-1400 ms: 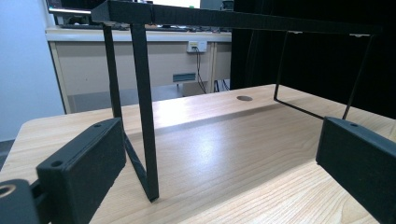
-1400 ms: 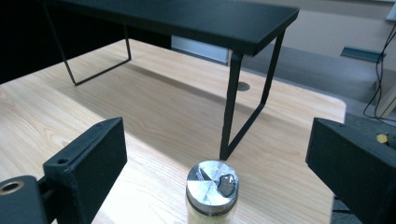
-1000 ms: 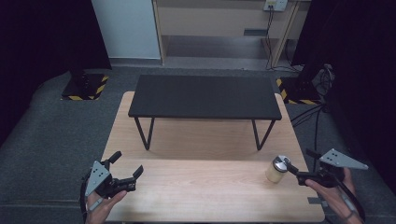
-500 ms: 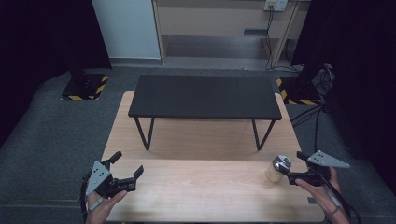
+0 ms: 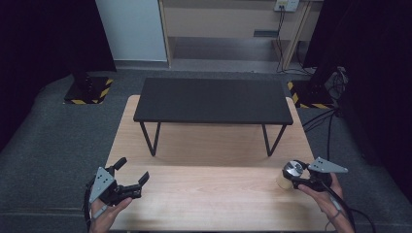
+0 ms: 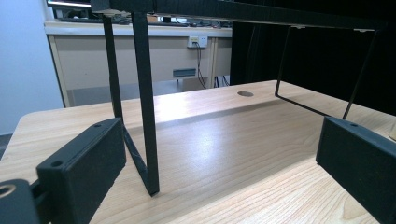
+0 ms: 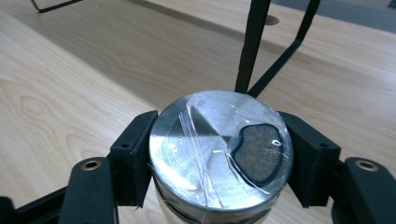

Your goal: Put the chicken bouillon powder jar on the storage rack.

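My right tongs [image 5: 291, 171] are clamped on a can [image 7: 219, 149], one jaw on each side of its taped silver lid; it's at about 4 o'clock on the wooden table [image 5: 209, 204], near the black bench's [image 5: 214, 101] right leg. Left tongs [image 5: 130, 171] sit at 8 o'clock, jaws spread wide, holding nothing; the bench's left leg [image 6: 145, 107] is straight ahead of them.

The can's lid [image 7: 219, 151] was shiny silver, the table [image 5: 204, 204] pale wood-grained, the small bench [image 5: 214, 101] black.
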Demonstrator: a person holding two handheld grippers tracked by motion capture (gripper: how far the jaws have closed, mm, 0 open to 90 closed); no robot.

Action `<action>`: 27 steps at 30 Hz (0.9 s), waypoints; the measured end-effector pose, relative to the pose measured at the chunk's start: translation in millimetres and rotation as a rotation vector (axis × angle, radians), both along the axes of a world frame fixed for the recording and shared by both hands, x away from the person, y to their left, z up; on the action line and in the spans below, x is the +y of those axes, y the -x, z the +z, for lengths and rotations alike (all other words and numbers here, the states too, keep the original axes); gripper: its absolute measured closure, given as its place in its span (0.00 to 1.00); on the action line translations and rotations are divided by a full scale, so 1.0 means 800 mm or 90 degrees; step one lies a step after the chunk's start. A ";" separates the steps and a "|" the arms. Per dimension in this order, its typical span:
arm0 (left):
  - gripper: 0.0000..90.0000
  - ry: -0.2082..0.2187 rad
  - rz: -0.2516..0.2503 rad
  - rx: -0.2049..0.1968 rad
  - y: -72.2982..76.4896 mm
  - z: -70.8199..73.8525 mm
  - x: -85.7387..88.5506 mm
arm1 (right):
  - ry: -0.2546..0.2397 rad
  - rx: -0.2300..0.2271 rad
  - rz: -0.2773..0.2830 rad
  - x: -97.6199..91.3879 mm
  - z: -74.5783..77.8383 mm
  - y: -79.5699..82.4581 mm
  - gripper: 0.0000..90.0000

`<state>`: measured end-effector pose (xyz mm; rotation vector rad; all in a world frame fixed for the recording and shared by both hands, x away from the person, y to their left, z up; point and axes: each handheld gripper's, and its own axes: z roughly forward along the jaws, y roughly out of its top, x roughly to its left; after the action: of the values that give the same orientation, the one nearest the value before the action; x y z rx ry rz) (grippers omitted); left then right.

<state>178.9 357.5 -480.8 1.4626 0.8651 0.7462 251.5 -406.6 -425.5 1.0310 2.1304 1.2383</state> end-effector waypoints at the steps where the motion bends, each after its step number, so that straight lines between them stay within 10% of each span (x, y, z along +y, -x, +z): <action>1: 0.01 0.000 0.000 0.000 0.000 0.000 0.000 | 0.003 0.001 -0.001 0.001 0.001 0.000 0.38; 17: 0.01 0.001 -0.001 -0.001 0.000 0.001 0.000 | -0.012 0.007 -0.012 0.004 0.024 0.009 0.39; 27: 0.01 0.008 -0.004 -0.005 0.001 0.000 0.000 | -0.037 -0.027 -0.002 0.015 0.126 0.035 0.39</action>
<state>177.9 357.9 -480.6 1.4497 0.8580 0.7395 223.7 -394.8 -325.0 1.0220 2.0717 1.3160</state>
